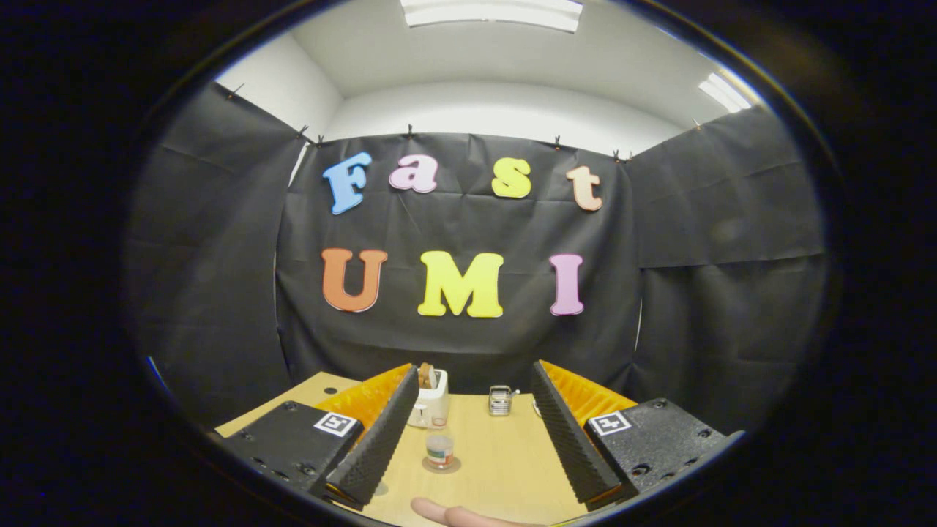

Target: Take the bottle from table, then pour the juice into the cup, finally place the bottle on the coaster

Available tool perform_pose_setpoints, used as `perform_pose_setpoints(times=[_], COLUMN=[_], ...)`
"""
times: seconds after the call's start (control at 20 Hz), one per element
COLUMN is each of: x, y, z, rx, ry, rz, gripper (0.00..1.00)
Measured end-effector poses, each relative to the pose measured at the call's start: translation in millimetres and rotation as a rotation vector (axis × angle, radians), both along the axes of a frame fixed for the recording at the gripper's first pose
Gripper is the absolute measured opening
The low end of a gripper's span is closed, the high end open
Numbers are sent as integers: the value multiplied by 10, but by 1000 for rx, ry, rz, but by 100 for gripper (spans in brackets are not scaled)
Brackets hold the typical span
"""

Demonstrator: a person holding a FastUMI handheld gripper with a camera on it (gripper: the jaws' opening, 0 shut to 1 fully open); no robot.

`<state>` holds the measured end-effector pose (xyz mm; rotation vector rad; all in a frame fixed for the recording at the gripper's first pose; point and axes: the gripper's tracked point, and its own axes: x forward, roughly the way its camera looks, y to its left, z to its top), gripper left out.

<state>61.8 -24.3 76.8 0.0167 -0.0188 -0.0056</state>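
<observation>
My gripper (474,375) is open, held above a light wooden table (505,461), with nothing between its fingers. Down on the table, seen in the gap between the fingers and nearer the left one, stands a small clear container (439,448) with a coloured band. It rests on a round brown coaster (441,465). I cannot tell whether it is the bottle or the cup. A small pale object (536,407) peeks out at the inner edge of the right finger, mostly hidden.
A white toaster (430,401) with bread in it stands at the back of the table, beyond the left finger. A small metal rack (500,400) sits to its right. A person's finger (450,514) lies on the table's near edge. Black cloth walls close the booth.
</observation>
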Motion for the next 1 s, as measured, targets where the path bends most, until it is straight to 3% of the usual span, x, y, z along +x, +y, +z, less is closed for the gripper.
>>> perform_pose_setpoints(times=[0.3, 1.0], x=[-5, -12], y=[-139, -222], z=[-7, -105], rx=[-1, 8], ry=[-30, -50], rz=[-40, -39], gripper=[99, 100])
